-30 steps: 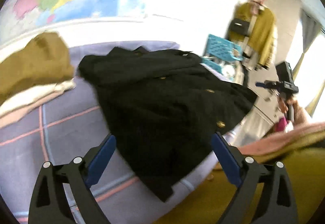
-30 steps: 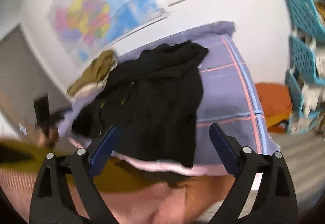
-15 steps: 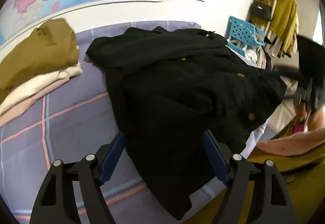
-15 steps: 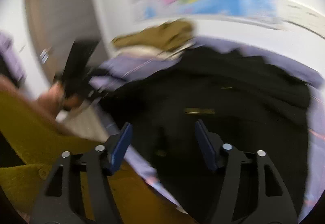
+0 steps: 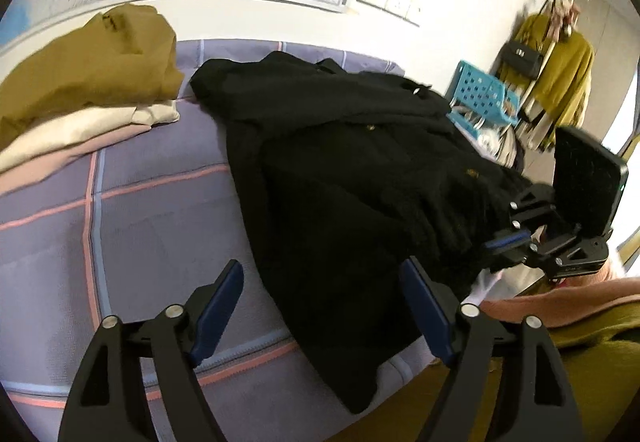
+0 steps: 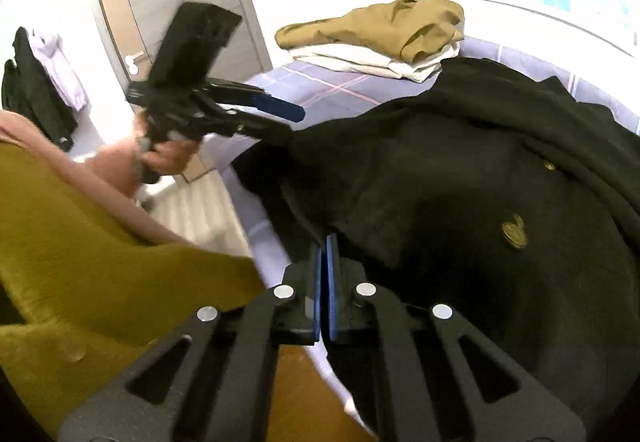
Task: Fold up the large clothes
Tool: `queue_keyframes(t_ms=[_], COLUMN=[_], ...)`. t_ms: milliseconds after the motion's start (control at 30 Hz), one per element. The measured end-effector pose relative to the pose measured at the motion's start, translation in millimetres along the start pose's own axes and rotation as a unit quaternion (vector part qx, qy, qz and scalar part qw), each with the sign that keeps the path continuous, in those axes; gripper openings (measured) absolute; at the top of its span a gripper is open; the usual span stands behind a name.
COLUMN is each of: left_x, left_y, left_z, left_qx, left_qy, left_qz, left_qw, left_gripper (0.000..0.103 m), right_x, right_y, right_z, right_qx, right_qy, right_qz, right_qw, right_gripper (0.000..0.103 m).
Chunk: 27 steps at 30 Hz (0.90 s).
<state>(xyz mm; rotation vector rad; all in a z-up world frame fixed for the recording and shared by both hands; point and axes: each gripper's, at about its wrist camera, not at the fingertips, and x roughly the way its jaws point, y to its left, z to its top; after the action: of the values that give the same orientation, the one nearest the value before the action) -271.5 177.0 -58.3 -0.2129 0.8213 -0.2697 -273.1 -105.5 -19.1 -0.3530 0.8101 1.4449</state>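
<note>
A large black coat with gold buttons (image 5: 344, 169) lies spread on the purple checked bed; it also shows in the right wrist view (image 6: 460, 177). My left gripper (image 5: 320, 302) is open, its blue fingers astride the coat's near hem, just above it. It also shows in the right wrist view (image 6: 280, 117), at the coat's left edge. My right gripper (image 6: 325, 246) is shut on the coat's near edge. It also shows in the left wrist view (image 5: 504, 242), at the coat's right edge.
A folded stack with an olive garment on top (image 5: 84, 57) lies at the back left of the bed (image 5: 152, 209). A blue basket (image 5: 480, 97) and hanging clothes (image 5: 560, 69) stand right. A door (image 6: 160, 1) is left. My mustard-clothed body (image 6: 100, 242) is close.
The right gripper swung toward the coat's edge and closed on it. The left gripper moved closer over the coat's hem and stayed open.
</note>
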Motion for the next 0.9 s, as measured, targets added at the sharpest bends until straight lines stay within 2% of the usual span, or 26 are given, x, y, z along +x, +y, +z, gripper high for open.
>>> queue_keyframes(t_ms=[33, 67, 100, 133, 200, 267, 333, 400, 433, 533, 600, 633, 767, 833, 867, 900], left_x=[-2.2, -3.3, -2.9, -1.8, 5.5, 13.8, 22.4, 29.2, 32.7, 40.4, 42.5, 44.1, 48.0, 49.4, 51.5, 53.8], left_y=[2.2, 4.0, 4.1, 3.6, 3.2, 3.0, 2.6, 1.3, -0.7, -4.3, -6.2, -6.8, -7.6, -10.9, -11.4, -11.5], left_z=[-0.1, -0.3, -0.4, -0.5, -2.1, -4.1, -6.0, -7.0, -7.1, -7.5, -6.3, -5.3, -5.0, -5.5, -5.4, -4.9], left_qx=[-0.005, -0.009, -0.011, -0.012, -0.017, -0.024, -0.031, -0.034, -0.033, -0.032, -0.034, -0.039, -0.055, -0.065, -0.071, -0.074], left_qy=[-0.003, -0.004, -0.003, -0.001, 0.015, 0.031, 0.049, 0.061, 0.066, 0.077, 0.077, 0.079, 0.085, 0.088, 0.09, 0.092], left_qz=[-0.012, -0.025, -0.03, -0.031, -0.037, -0.04, -0.049, -0.059, -0.058, -0.062, -0.072, -0.078, -0.11, -0.135, -0.143, -0.142], left_qw=[0.9999, 0.9996, 0.9995, 0.9994, 0.999, 0.9984, 0.9972, 0.9958, 0.9956, 0.9946, 0.9938, 0.993, 0.9887, 0.9847, 0.9831, 0.9828], left_gripper=[0.084, 0.085, 0.086, 0.086, 0.087, 0.087, 0.087, 0.088, 0.09, 0.095, 0.096, 0.096, 0.093, 0.081, 0.079, 0.074], right_x=[1.1, 3.1, 2.3, -3.7, -34.8, -69.6, -113.6, -146.4, -158.3, -180.9, -186.4, -183.8, -163.2, -158.4, -157.5, -155.4], right_y=[0.1, 2.0, 1.2, -2.3, -17.5, -33.6, -60.3, -82.4, -92.1, -116.6, -128.6, -135.9, -141.8, -142.5, -143.1, -144.4], right_z=[-2.3, -7.6, -11.7, -15.4, -21.8, -30.7, -49.4, -71.0, -81.9, -114.1, -132.1, -141.1, -145.8, -144.1, -143.4, -143.7], right_qx=[0.001, -0.003, -0.002, 0.01, 0.065, 0.108, 0.176, 0.234, 0.258, 0.321, 0.354, 0.372, 0.384, 0.375, 0.371, 0.373], right_qy=[0.011, 0.033, 0.04, 0.034, -0.018, -0.064, -0.122, -0.148, -0.151, -0.142, -0.138, -0.139, -0.135, -0.136, -0.139, -0.143], right_qz=[0.01, 0.003, -0.025, -0.029, -0.001, -0.028, -0.072, -0.124, -0.156, -0.196, -0.186, -0.158, -0.102, -0.085, -0.07, -0.054], right_qw=[1.0, 0.999, 0.999, 0.999, 0.998, 0.992, 0.974, 0.953, 0.941, 0.916, 0.906, 0.904, 0.908, 0.913, 0.915, 0.915], right_gripper=[0.007, 0.016, 0.039, 0.048, 0.047, 0.052, 0.059, 0.068, 0.071, 0.073, 0.074, 0.074, 0.072, 0.072, 0.072, 0.072])
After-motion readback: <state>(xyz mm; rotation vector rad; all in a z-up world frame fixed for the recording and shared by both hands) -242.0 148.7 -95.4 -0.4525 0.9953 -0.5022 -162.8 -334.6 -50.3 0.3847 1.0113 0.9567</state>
